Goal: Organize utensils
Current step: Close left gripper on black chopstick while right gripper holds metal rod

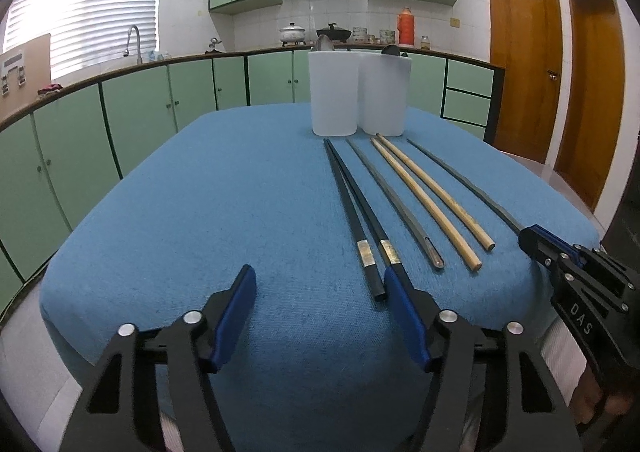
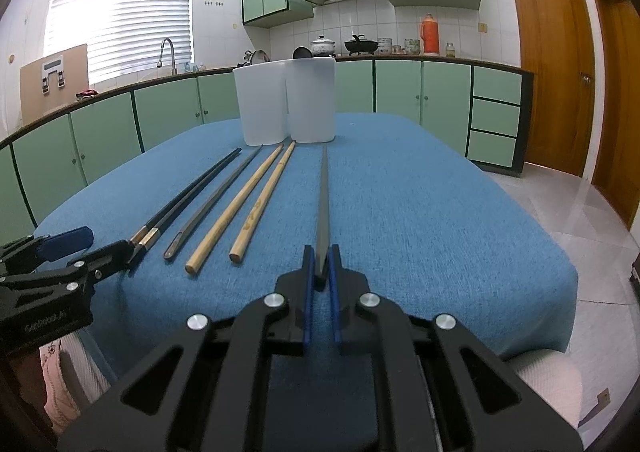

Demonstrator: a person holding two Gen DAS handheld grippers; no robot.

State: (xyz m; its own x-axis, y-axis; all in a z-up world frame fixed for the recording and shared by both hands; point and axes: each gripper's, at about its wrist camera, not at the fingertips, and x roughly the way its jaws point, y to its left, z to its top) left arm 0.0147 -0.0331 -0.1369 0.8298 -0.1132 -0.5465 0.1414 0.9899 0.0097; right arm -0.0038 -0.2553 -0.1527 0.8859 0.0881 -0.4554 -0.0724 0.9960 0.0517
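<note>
Several chopsticks lie side by side on the blue tablecloth: two black ones, a grey metal one, two wooden ones, and another grey metal one. My right gripper is shut on the near end of that grey metal chopstick, which still lies on the cloth. It also shows in the left wrist view. My left gripper is open, its right finger beside the black chopsticks' near ends. A white two-compartment utensil holder stands at the far end, with spoons in it.
The table ends close behind the holder and drops to tiled floor on the right. Green kitchen cabinets and a counter with pots run behind. Wooden doors stand at the right.
</note>
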